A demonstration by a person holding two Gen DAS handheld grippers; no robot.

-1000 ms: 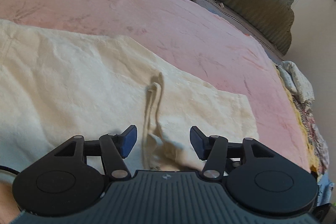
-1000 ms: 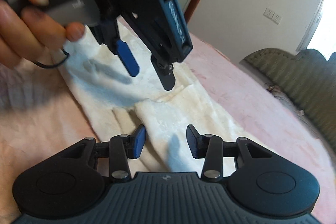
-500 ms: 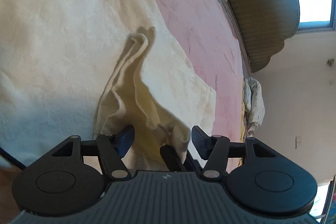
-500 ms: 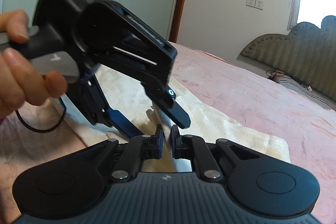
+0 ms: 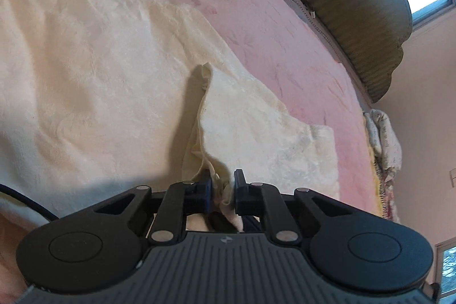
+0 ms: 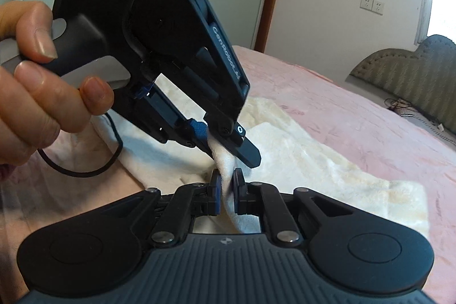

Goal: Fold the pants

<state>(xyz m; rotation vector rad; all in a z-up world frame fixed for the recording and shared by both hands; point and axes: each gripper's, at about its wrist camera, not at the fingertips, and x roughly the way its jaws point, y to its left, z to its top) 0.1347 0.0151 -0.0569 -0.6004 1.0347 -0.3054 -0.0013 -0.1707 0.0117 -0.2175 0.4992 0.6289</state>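
The cream-white, plush fabric pants (image 5: 99,70) are spread flat across the pink-covered bed (image 5: 279,27), with one corner of the cloth drawn up off the surface into a peaked ridge. That raised corner is pinched between the blue pads of the left tongs (image 5: 221,191), whose jaws have just been closing and now stand almost together with a bunched fold of the cloth pressed between them. In the right wrist view the same lifted fold runs on into the right tongs (image 6: 226,190), which are likewise nearly closed and are clamped on the cloth just beside the left pair; the left tool is seen there held in a person's hand (image 6: 37,81), angled down toward the bed. The two grips appear to be set close together so that a single edge can be shared and carried as one line, which a fold would call for. The fold itself is judged not yet made, since most of the garment lies flat on the bed. A padded olive headboard (image 5: 356,7) stands beyond the bed.
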